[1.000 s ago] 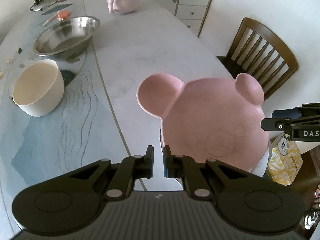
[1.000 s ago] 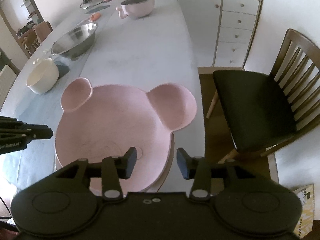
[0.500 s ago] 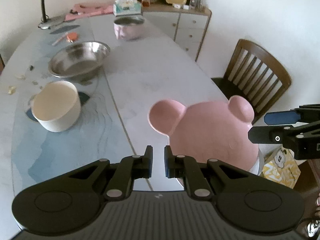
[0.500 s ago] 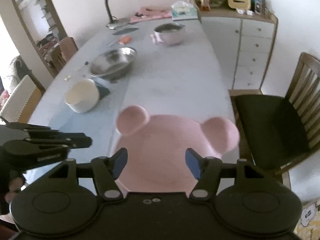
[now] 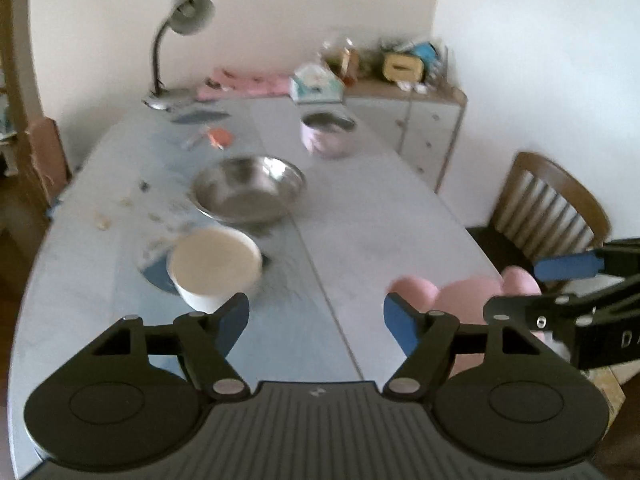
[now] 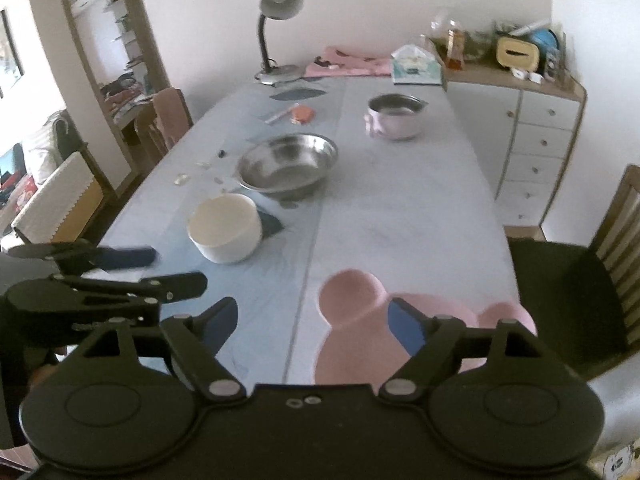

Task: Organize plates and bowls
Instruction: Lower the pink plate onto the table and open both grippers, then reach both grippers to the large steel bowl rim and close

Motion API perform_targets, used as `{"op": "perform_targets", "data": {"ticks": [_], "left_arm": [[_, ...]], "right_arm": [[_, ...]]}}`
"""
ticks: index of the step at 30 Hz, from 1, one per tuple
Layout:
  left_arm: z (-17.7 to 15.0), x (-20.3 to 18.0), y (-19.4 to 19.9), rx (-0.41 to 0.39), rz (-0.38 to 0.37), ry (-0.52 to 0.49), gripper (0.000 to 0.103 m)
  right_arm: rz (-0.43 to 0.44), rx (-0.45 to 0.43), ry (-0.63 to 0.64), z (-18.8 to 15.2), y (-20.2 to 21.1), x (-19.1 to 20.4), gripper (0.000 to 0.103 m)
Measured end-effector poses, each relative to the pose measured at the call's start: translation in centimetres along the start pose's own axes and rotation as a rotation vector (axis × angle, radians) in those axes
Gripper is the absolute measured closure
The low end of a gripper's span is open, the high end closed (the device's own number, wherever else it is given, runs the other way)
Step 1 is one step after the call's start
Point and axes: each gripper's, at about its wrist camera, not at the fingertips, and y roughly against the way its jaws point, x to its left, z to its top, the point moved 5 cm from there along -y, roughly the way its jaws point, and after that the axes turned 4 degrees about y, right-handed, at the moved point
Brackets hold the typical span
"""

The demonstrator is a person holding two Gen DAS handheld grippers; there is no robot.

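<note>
Nearest, the left gripper and right gripper are seen with jaws just opened wide and nothing between them, above the pink bear plate at the near table edge. The cream bowl is best approached level, jaws straddling its rim. Beyond are counted one steel bowl and one pink pot.

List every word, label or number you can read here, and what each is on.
"D", then part of a second letter, cut off by the frame edge: on the right gripper body, in the left wrist view.
Tissue box print: too blurred to read.
Items on the cabinet: too small to read.
Nothing else legible.
</note>
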Motion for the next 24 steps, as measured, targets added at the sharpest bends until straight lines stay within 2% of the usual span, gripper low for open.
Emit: {"op": "perform_targets", "data": {"ticks": [6, 10, 17, 24], "left_arm": [[2.4, 2.5, -0.2, -0.024, 0.056, 0.03, 0.025], [4.4, 4.2, -1.7, -0.025, 0.088, 0.042, 0.024], [8.6, 6.8, -6.4, -0.019, 0.128, 0.076, 0.023], [12.3, 9.8, -12.2, 0.026, 0.168, 0.103, 0.023]], "right_arm": [[0.024, -0.012, 0.035, 2.8, -1.5, 1.8, 0.01], [0.027, -0.026, 0.055, 5.1, -3.2, 2.2, 0.002], [0.012, -0.025, 0.058, 9.4, -7.6, 1.3, 0.001], [-0.024, 0.011, -0.003, 13.4, -13.4, -1.7, 0.001]]}}
